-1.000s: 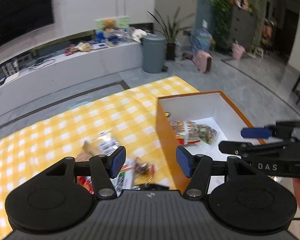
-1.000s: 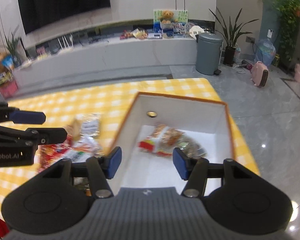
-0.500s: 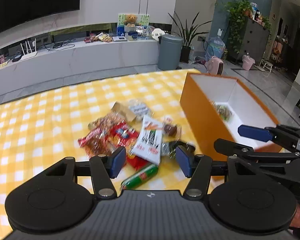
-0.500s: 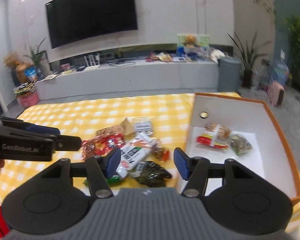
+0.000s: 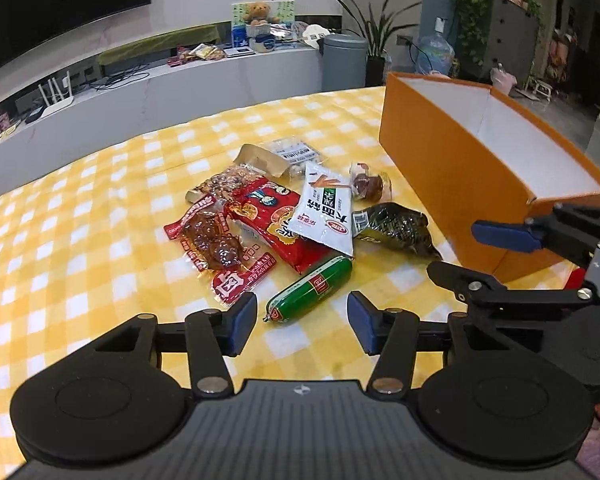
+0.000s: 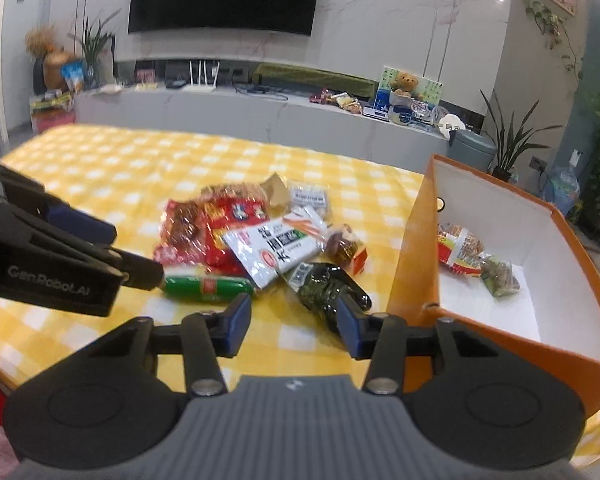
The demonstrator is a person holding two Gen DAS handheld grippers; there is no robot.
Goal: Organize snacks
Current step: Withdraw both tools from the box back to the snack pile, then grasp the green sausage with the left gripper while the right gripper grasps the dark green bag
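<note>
Jaws of both grippers stand wide apart and hold nothing. Left gripper (image 5: 302, 322) hangs low over the yellow-and-white checked tablecloth (image 5: 100, 208), at the near edge of the snack pile. The green plastic-wrapped sausage stick with a red label (image 5: 310, 288) lies just beyond the jaw gap at 12 o'clock, nearest of all the snacks. In the left wrist view its long axis runs from 7 o'clock to 1 o'clock, with the near clipped end pointing toward the left finger, so the axis sits oblique to the closing line. A small wrist turn would probably be needed to close across the narrow width.

Right gripper (image 6: 293, 326) sits to the right of the left gripper, beside the tall orange cardboard box with a white interior (image 6: 416, 264). In the right wrist view the dark green crinkled foil packet (image 6: 326, 286) lies at 12 o'clock to 1 o'clock, partly behind the right finger, with its long axis running from 11 o'clock to 5 o'clock. The sausage stick lies at 10 o'clock there, closer to the left gripper. Two packets already rest inside the box; the remaining snacks are still on the cloth.
</note>
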